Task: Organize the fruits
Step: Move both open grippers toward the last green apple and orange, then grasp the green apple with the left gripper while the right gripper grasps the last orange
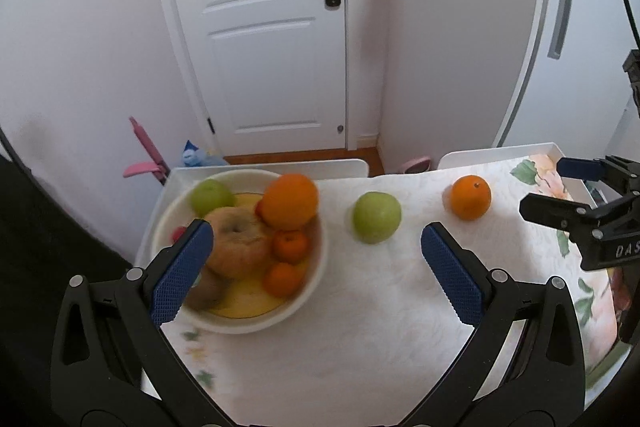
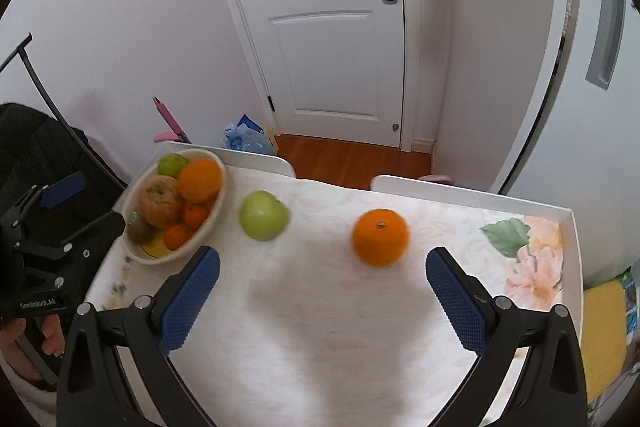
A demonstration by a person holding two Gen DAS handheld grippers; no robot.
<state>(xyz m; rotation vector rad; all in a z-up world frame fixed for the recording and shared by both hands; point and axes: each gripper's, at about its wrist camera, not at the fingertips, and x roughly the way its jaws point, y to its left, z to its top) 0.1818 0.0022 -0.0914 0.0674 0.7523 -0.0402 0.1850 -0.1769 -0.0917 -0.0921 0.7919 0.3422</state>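
Note:
A cream bowl (image 1: 316, 267) (image 2: 214, 215) at the table's left holds a big orange, a brownish apple, a green apple, small tangerines and a kiwi. A loose green apple (image 1: 376, 217) (image 2: 263, 215) lies on the cloth just right of the bowl. A loose orange (image 1: 471, 197) (image 2: 380, 237) lies further right. My left gripper (image 1: 316, 247) is open and empty, hovering near the bowl's front. My right gripper (image 2: 322, 267) is open and empty, just in front of the orange. Each gripper shows in the other's view: the right gripper (image 1: 560, 187) and the left gripper (image 2: 86, 201).
The white table (image 2: 568, 227) has a raised rim and a floral cloth (image 2: 532, 267). A white door (image 1: 260, 27), wooden floor, a blue bag (image 2: 246, 139) and a pink object (image 1: 144, 155) lie beyond. A black chair (image 2: 28, 147) stands at the left.

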